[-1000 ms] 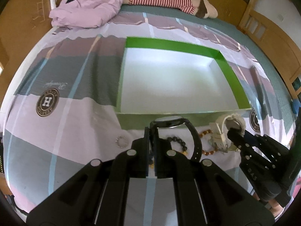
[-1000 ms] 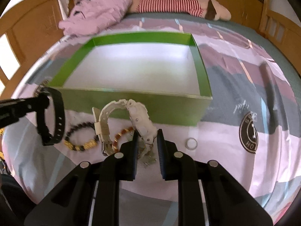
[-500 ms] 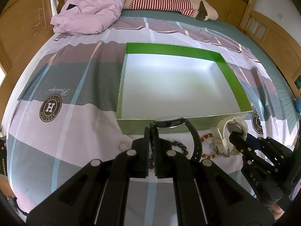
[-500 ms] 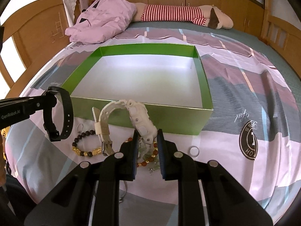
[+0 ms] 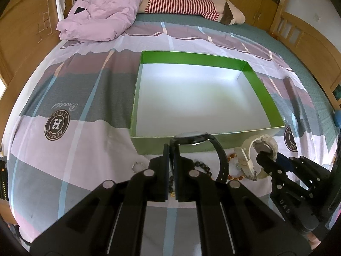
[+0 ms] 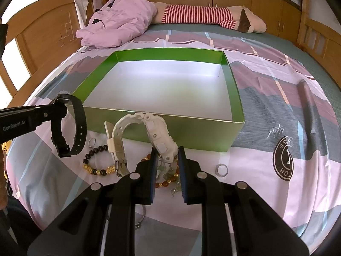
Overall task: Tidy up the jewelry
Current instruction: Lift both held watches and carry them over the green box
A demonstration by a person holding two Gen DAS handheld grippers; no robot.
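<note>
My left gripper (image 5: 172, 149) is shut on a black watch (image 5: 204, 143) and holds it above the bedspread, just in front of the green box (image 5: 262, 89). My right gripper (image 6: 167, 155) is shut on a white watch (image 6: 153, 128) and holds it up before the box's near wall (image 6: 191, 132). The black watch (image 6: 72, 125) also shows at the left of the right wrist view, and the white watch (image 5: 253, 155) at the right of the left wrist view. A black-and-gold bead bracelet (image 6: 96, 166), an amber bead bracelet (image 6: 168, 179) and a silver ring (image 6: 221, 169) lie below.
The box is open and white inside. A small sparkly ring (image 5: 138, 166) and a thin silver bangle (image 6: 142, 215) lie on the bedspread. A pink quilt (image 5: 100, 15) and a striped plush toy (image 5: 191, 6) lie at the far end of the bed.
Both grippers have risen and pulled back from the bed with their watches. The box now looks smaller and farther away.
</note>
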